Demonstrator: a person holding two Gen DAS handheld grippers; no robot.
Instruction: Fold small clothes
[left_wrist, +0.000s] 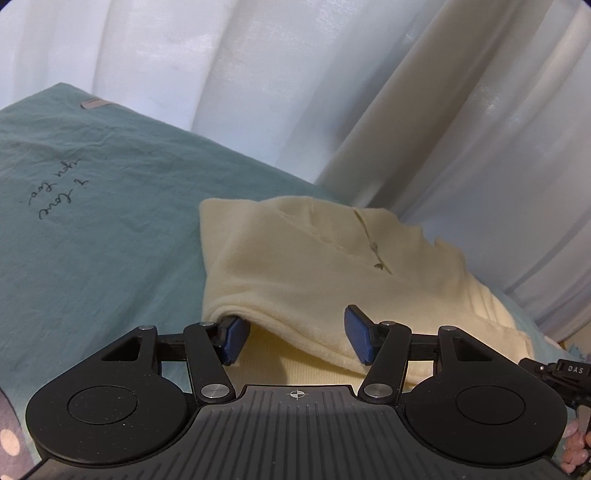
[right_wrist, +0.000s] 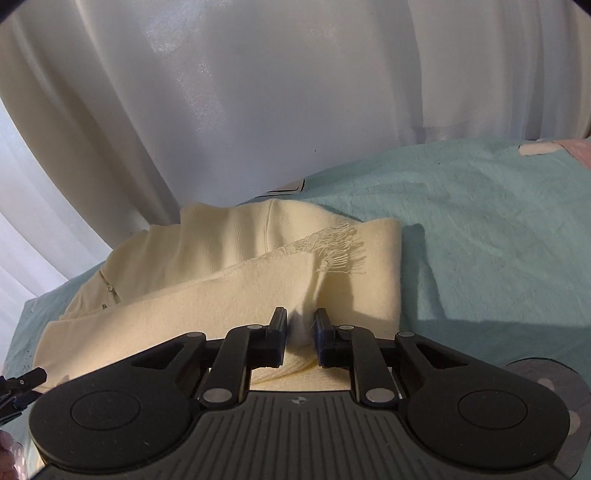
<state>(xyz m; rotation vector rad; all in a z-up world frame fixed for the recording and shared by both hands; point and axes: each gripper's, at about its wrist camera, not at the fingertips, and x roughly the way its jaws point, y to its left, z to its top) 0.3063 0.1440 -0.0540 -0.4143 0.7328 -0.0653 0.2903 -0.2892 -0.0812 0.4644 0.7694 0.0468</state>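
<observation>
Right gripper (right_wrist: 301, 338) pinched a fold of the cream garment (right_wrist: 229, 295) at 6 o'clock. Left gripper (left_wrist: 295, 338) stood released, fabric edge between its pads (teal sheet (left_wrist: 92, 240) beneath).

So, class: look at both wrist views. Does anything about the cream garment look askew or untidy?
Yes. The cream garment is folded crookedly: its fringed edge runs diagonally across the layer beneath, its fringe splayed, on the teal sheet.

Your right gripper (right_wrist: 301, 338) is pinching a bunched fold of the cream garment (right_wrist: 229, 280), which is lying along the teal bedsheet's (right_wrist: 480, 229) edge by the curtain (right_wrist: 258, 92).
</observation>
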